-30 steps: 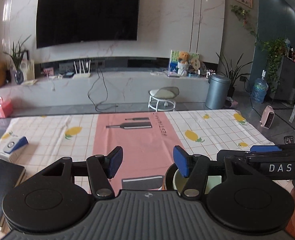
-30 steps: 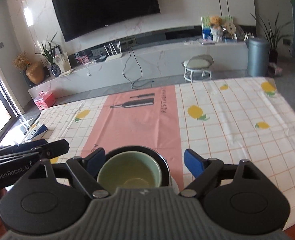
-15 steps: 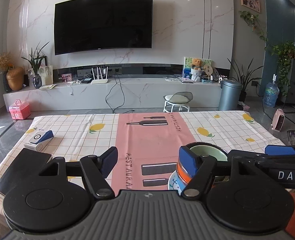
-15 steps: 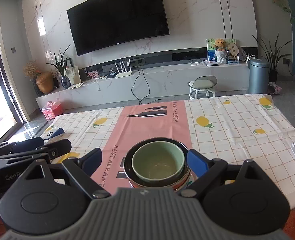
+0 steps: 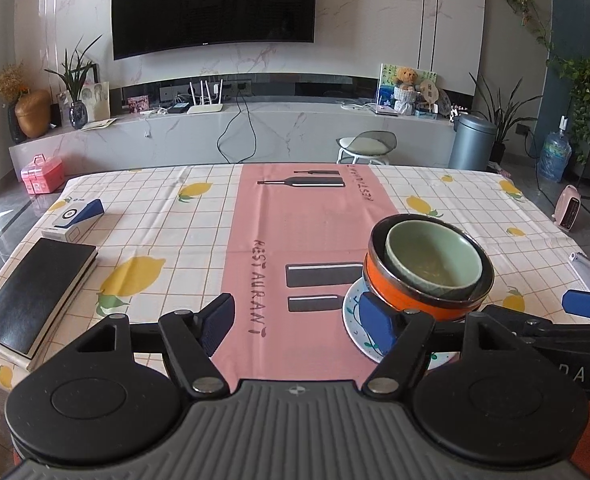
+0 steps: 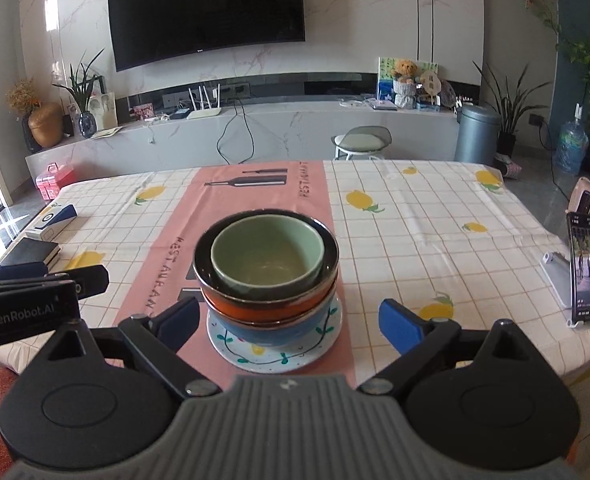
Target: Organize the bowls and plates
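Standing nested at the near end of the pink runner, the pale green ceramic bowl (image 6: 266, 258) sat inside a wider bowl with a dark glossy rim and orange outside (image 6: 269, 304), which rested in a blue bowl (image 6: 271, 330), the whole pile on a white plate with a painted vine border (image 6: 315, 350), smallest on top, so the stack looked compact and steady on the lemon-print checked tablecloth (image 6: 415, 240). The right gripper (image 6: 289, 322) faced the pile with its blue pads spread wide to either side of the bowls, touching none of them; its jaws had just been opening, with the stack in the gap but not pressed. The left gripper (image 5: 295, 322) was likewise released and its jaws had just been opening, with only cloth between them, the stack lying just off its right-hand pad. With every dish gathered into one pile and both tools let go, the sorting appeared to be finished or nearly so. A black notebook (image 5: 35, 300) and a small blue and white box (image 5: 73, 220) lay well apart near the table's left edge, and a phone propped on a stand (image 6: 585, 268) stood at the right edge, clear of the dishes
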Available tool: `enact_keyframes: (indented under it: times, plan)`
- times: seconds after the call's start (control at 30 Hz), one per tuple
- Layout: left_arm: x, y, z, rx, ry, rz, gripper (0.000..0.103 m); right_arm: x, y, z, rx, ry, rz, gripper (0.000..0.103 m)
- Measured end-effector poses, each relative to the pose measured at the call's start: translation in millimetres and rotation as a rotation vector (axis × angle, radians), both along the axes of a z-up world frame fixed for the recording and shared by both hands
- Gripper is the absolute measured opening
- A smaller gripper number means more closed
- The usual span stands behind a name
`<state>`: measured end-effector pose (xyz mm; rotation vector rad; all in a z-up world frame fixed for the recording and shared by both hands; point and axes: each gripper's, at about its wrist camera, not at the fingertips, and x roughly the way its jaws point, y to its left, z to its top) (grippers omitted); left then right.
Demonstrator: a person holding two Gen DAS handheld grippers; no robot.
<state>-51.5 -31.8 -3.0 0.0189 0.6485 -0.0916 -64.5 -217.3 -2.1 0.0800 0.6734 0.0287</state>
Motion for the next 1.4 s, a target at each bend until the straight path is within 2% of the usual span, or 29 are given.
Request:
enact_keyframes:
  times: [0.43,1.4]
  plan:
    - [5.9,-4.4,-12.2,0.01,0.074,0.002,0.084,7.5,2.2,-13.8,0.006,0.057,0.001,0.095]
    - [4.5,-3.7,-10.5,0.01,0.086,-0.003,0.084,10.2,7.4,-15.0,-0.013,0.07,0.015,0.095]
